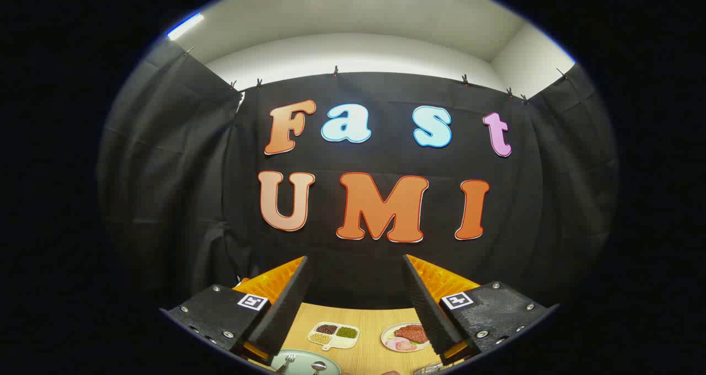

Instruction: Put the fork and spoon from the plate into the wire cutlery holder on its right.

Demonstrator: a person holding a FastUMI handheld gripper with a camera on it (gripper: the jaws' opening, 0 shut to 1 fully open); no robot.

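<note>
Gripper [356, 303] spread, empty, high above table [364, 353]. Approach step: descend to fork [288, 360] on plate [300, 363], pinch handle.

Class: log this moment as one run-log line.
tool: open, raised, empty | fork, spoon: on plate | holder: right of plate

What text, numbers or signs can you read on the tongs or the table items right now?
Tongs, open and holding nothing: two square coded markers, patterns, no letters.
Plate, fork, spoon: no text visible.
Wire cutlery holder: barely in view, cannot tell.
Food picture cards: no legible words.
</note>
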